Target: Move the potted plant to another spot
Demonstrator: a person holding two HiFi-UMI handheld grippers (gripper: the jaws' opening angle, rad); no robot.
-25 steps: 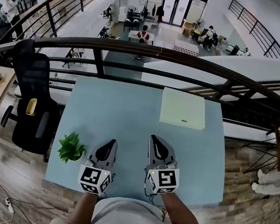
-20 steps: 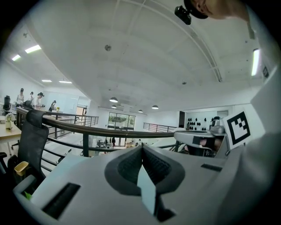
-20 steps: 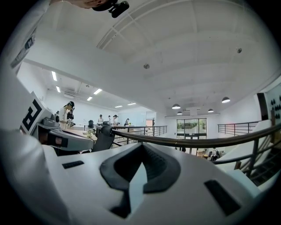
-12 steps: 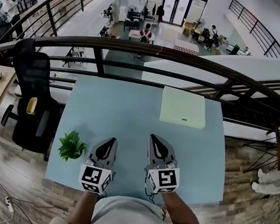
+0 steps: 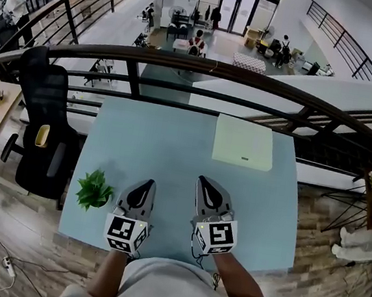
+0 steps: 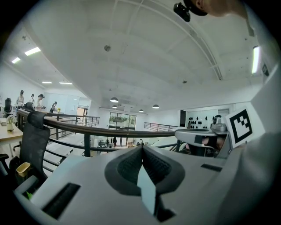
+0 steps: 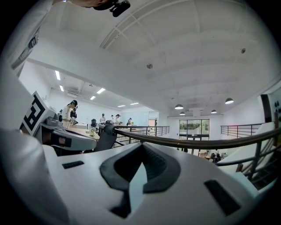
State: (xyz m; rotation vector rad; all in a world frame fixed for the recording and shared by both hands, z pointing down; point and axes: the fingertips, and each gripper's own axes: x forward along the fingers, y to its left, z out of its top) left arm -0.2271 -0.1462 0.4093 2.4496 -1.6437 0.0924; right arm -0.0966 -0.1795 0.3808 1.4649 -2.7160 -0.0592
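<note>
Small green leafy potted plant [image 5: 94, 189] at the near left corner of your pale blue bench [image 5: 173, 142], just left of your clenched, empty left tongs [image 5: 144, 185]; right tongs [image 5: 206, 183] likewise clenched, empty

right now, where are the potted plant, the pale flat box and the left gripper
potted plant [image 5: 94, 189], head view, on its green leaves
pale flat box [image 5: 244, 143], head view, middle of its top face
left gripper [image 5: 144, 184], head view, at its closed fingertips
</note>
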